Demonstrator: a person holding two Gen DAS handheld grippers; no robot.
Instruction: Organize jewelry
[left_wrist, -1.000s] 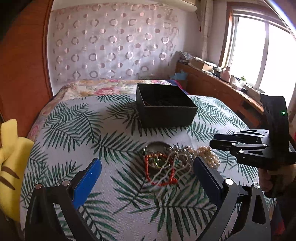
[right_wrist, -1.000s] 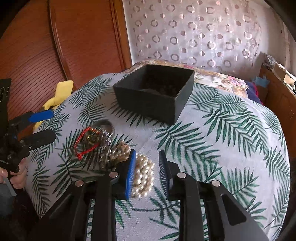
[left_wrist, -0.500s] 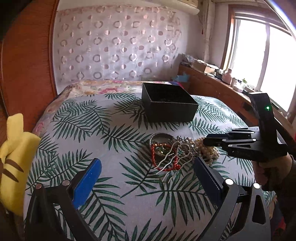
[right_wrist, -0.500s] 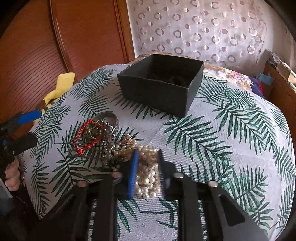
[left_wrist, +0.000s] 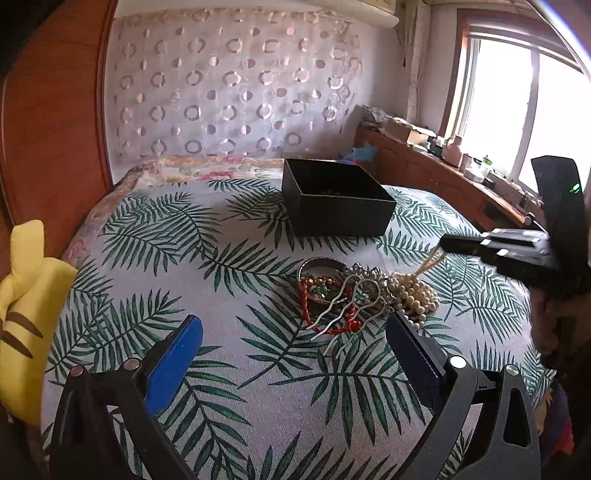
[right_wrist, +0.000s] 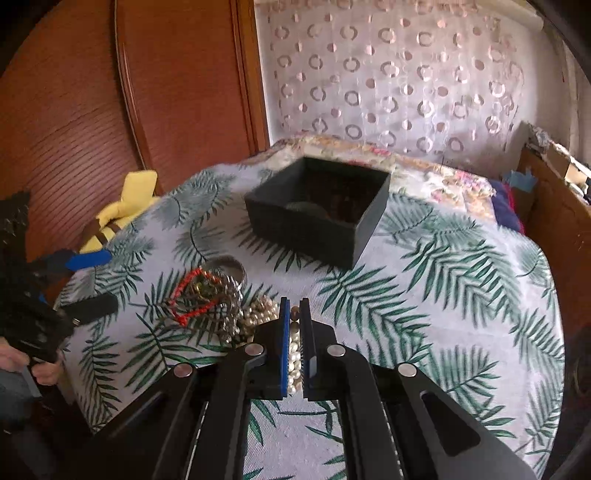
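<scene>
Lower centre, right wrist view: our right gripper (right_wrist: 294, 325) pinches the pearls (right_wrist: 294, 356) to lift them from the pile (left_wrist: 343, 291) toward the box (right_wrist: 321, 214), upper centre. Our left gripper (left_wrist: 295, 343) hovers wide, holding nothing.

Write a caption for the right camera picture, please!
Right gripper pinches a pearl necklace, black box waiting behind.

I see a yellow plush toy (left_wrist: 22, 314) at the bed's left edge, against the wooden headboard (right_wrist: 110, 92); a circle-patterned curtain (left_wrist: 236, 92) hangs behind.
</scene>
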